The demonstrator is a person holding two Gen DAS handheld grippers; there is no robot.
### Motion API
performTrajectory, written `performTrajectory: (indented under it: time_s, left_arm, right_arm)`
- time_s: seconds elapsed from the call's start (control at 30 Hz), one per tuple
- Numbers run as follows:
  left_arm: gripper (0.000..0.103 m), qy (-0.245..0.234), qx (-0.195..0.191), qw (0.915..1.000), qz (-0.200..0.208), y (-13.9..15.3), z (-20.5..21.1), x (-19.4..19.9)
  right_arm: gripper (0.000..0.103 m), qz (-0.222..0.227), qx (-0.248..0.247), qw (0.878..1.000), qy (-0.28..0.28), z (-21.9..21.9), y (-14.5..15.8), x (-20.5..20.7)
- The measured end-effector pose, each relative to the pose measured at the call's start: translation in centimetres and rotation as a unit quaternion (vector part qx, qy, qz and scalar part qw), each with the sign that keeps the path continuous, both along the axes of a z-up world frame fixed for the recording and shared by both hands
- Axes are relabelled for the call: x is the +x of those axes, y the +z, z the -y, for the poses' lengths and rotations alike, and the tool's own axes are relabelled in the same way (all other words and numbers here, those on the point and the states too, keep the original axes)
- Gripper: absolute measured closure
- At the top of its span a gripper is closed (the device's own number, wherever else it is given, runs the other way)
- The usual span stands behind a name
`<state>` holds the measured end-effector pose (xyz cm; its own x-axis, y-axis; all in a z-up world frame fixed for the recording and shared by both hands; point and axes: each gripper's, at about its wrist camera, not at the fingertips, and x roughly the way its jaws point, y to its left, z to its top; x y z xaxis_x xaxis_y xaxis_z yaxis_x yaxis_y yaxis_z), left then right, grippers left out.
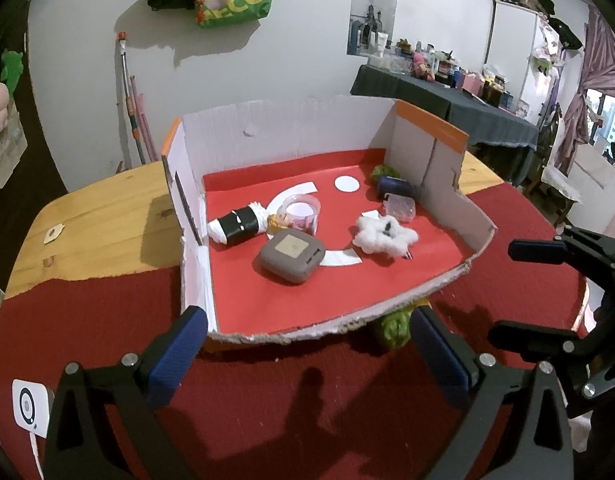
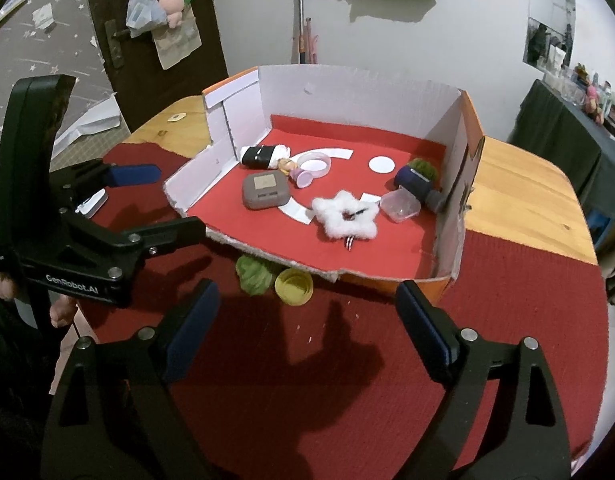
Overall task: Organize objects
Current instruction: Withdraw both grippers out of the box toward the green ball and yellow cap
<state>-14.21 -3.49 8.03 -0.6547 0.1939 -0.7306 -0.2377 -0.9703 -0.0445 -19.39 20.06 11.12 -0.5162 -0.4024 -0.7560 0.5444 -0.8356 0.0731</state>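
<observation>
Your left gripper [image 1: 303, 354]: jaws wide, nothing held. Cardboard box [image 2: 339, 76] mid-table already holds most items. Left outside, against box's near edge: green fuzzy ball [image 2: 253, 276], yellow cap [image 2: 293, 286]. Your right gripper [image 2: 307, 324]: wide, nothing held.

White wall [image 1: 299, 60]; dark-draped side table [image 1: 447, 96]

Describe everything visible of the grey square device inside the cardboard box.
The grey device is a rounded-square, matte, plastic-looking case with a tan square panel on top and small ports on the side facing the cameras. It lies flat on the red liner of the cardboard box, partly over a white curved paper strip. No gripper touches it.
</observation>
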Motion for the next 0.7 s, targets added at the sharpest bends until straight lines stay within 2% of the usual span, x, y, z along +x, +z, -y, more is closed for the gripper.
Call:
performTrajectory:
  time_s: [0.6,0.63,0.7]
  left_arm:
    - [0.002,-0.020,0.013,0.9995,0.023,-2.1,-0.9,2.0]
    - [0.005,-0.022,0.016,0.9993,0.025,-2.3,-1.0,2.0]
    - [0.012,-0.026,0.021,0.9989,0.032,-2.6,-1.2,1.9]
  right_arm:
    - [0.014,0.014,0.004,1.000,-0.002,-0.3,-2.3,1.3]
    - [0.016,0.015,0.003,1.000,-0.004,-0.4,-2.4,1.3]
    - [0.034,0.020,0.003,1.000,-0.008,-0.5,-2.7,1.1]
